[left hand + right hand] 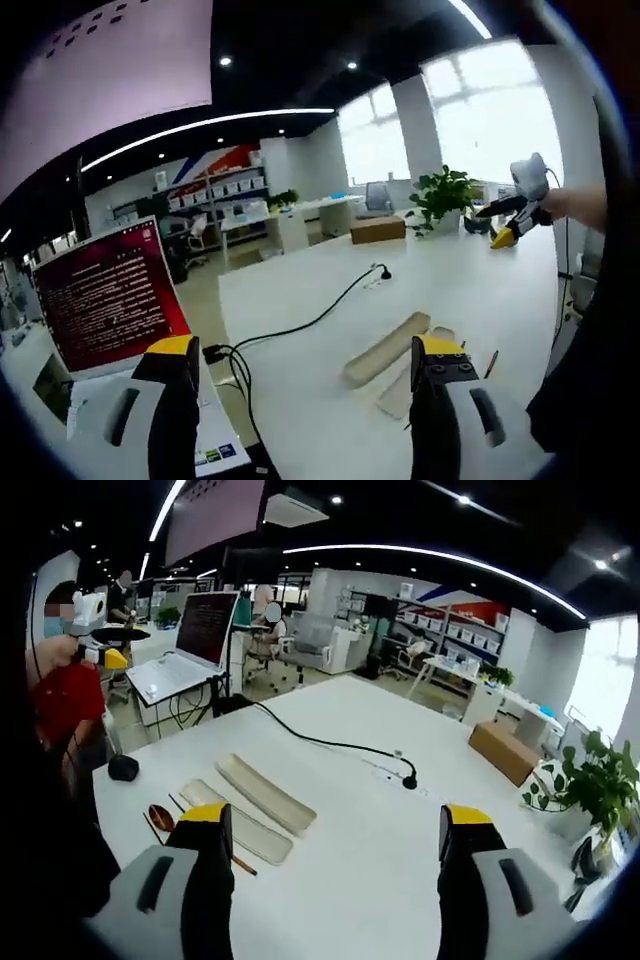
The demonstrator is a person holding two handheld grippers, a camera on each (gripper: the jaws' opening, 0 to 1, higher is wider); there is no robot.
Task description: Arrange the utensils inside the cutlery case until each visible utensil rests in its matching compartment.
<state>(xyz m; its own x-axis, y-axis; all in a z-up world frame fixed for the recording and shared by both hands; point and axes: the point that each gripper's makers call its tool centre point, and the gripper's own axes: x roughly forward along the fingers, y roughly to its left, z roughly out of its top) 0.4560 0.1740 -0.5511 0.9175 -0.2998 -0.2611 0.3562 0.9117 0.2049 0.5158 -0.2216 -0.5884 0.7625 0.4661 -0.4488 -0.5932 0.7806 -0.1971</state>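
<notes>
On the white table (470, 290) lie two long beige cutlery case parts. In the left gripper view the raised one (386, 348) lies beside a flatter one (403, 388), with thin chopsticks (490, 362) to their right. The right gripper view has the raised part (266, 792), the flat part (238, 827), and a brown spoon (160, 817) with chopsticks (176, 804) at its left end. My left gripper (305, 352) stands open above the near table edge, holding nothing. My right gripper (335, 820) is open and empty too, well back from the case. Each gripper appears small in the other's view (500, 222) (118, 645).
An open laptop (110, 300) (195, 640) stands at one table end, with black cables (300, 325) running across to a plug end (408, 780). A black round object (123, 768) lies near the case. A cardboard box (505, 750) and a potted plant (445, 195) stand at the far end.
</notes>
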